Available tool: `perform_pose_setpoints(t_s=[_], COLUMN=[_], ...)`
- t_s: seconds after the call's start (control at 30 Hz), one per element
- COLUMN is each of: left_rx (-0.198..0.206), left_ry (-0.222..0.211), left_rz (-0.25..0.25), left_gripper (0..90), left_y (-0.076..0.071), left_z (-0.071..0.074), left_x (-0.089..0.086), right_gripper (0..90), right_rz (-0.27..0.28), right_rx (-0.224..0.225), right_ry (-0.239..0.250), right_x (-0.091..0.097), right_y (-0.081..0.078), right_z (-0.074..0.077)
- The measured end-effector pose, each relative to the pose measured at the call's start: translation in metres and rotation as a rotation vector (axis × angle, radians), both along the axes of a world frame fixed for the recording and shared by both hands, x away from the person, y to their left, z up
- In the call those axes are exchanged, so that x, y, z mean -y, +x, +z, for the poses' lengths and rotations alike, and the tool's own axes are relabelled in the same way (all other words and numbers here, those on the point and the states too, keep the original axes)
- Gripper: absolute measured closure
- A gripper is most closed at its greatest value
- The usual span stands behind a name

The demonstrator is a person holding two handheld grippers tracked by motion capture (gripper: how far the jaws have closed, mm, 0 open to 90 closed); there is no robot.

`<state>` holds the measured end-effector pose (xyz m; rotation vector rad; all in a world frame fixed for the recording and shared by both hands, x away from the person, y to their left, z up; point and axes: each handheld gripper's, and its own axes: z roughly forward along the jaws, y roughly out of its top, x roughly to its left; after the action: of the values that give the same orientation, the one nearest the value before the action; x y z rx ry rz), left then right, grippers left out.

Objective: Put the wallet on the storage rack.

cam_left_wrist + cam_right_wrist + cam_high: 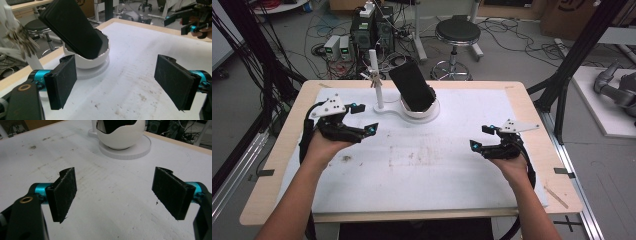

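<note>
Black phone (411, 85) leans tilted in white egg-shaped holder (428, 108); a keys post (374, 80) stands just beside. Left gripper (362, 119) and right gripper (481, 137) both gape, nothing between; bare white mat (422, 170) lies between them.

From my seat the phone (72, 27) looks like matt black plastic, and its egg-shaped holder (87, 61) like smooth glossy white plastic. The table (532, 107) has a pale wood rim under a scuffed white sheet (422, 165) (stained brown in patches).
</note>
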<state>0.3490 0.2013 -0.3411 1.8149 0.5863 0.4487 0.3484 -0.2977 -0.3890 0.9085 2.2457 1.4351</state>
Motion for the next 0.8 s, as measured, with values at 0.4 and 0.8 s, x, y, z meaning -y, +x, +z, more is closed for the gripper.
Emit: perform_pose_setpoints(t_s=[0.4, 0.8], left_rx=[-0.075, -0.061], left_ry=[-0.040, -0.045], left_rz=[-0.025, 0.022], left_gripper=[17.0, 16.9], left_y=[-0.017, -0.016], left_z=[-0.049, -0.056], left_x=[-0.010, -0.022], right_gripper=[19.1, 19.1], right_rz=[-0.037, -0.043], right_rx=[-0.009, -0.014], right_ry=[0.024, 0.006], right_x=[0.011, 0.014], right_y=[0.004, 0.003], right_z=[-0.003, -0.006])
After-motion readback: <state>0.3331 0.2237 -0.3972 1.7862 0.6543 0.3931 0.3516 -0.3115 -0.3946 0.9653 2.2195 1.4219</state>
